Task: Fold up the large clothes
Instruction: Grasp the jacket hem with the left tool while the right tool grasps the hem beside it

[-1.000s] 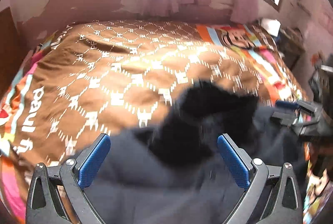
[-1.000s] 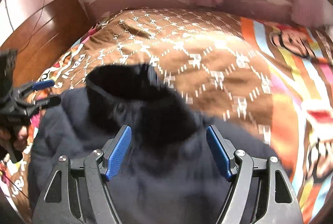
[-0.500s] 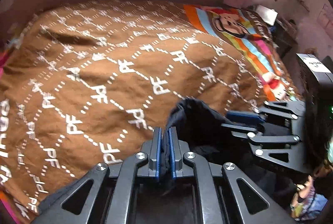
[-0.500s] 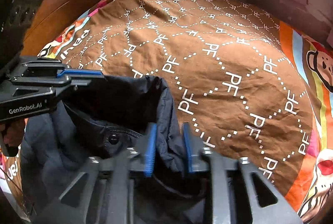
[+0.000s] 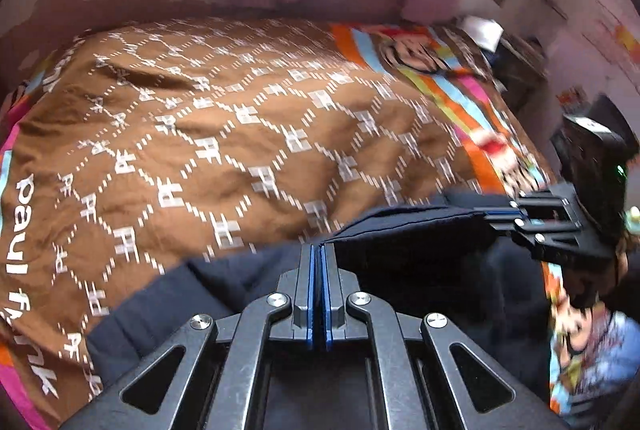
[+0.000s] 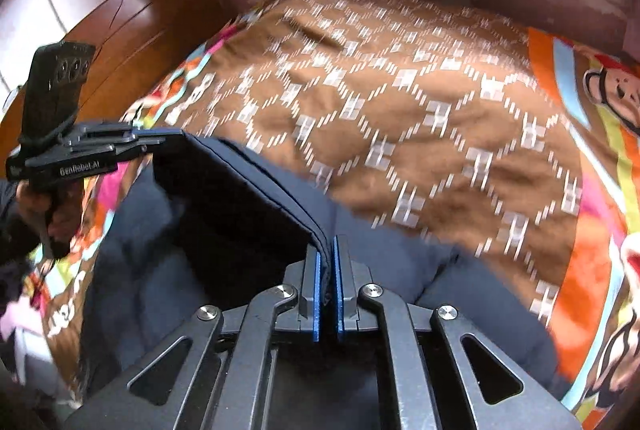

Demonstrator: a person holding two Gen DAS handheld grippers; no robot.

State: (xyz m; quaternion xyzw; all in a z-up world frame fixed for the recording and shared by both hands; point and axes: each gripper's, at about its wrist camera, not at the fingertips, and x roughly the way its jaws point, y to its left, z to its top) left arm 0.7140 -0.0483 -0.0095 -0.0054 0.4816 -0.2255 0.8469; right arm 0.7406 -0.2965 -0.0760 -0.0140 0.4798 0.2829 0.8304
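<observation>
1. Stretching between the two grippers, the dark navy garment (image 5: 404,226) has one edge lifted clear of the bed, taut like a band, while the rest of it hangs and pools at the near edge of the bed below the cameras. What kind of garment it is cannot be told here.
2. Left gripper (image 5: 319,250): its blue pads are pressed together on a corner of that lifted edge, with only the thin cloth between them.
3. Right gripper (image 6: 328,246): it too is clamped narrow on the cloth, the doubled edge running straight into its pads.
4. Pinching the same edge at two separated points, I judge, keeps it straight, so it can be spread or laid over as a clean fold rather than bunching.
5. A hand (image 6: 40,206) shows at the handle of the left gripper in the right wrist view.
6. Under it all lies the brown bedspread (image 5: 240,134) on the bed, with open room beyond the garment for laying it out.
7. Writing: "GenRobot.AI" on the left gripper's body; repeated white "PF" marks and "paul frank" along the bedspread's border.
</observation>
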